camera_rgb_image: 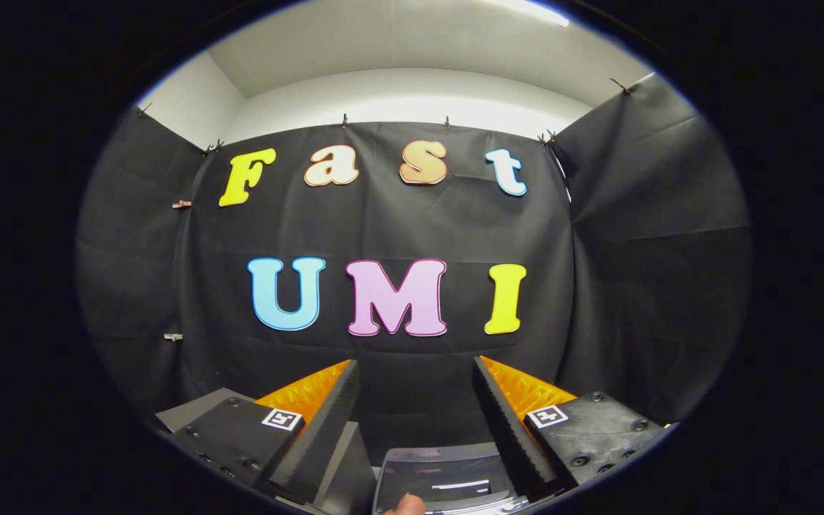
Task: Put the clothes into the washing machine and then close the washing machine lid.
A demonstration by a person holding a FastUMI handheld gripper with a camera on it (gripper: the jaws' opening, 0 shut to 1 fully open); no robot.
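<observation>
the jaws stand spread wide apart with nothing between them, the gripper [415,368] raised and pointing level at the booth's back wall [383,229], a black cloth hung from small clips along its top edge. the two fingers [333,422] rise from the bottom of the gripper view, their ribbed inner faces turned toward each other across an open gap, and each carries a small square marker [282,419] on its outer block. low in the gap between the fingers, close to the camera, sits a grey translucent panel [448,479] with pale glints on it; it may be part of the washing machine's lid, but too little of it shows to tell for sure. at the near edge of that panel a fingertip [406,505] of a person pokes up, just below and between the finger bases. beside the left finger a flat dark grey surface [194,409] juts out at an angle; what it belongs to cannot be made out. the side cloths [655,236] fold in on either hand of the back wall, and above them a white wall [412,93] and ceiling show, with a bright light strip [526,11] overhead.
</observation>
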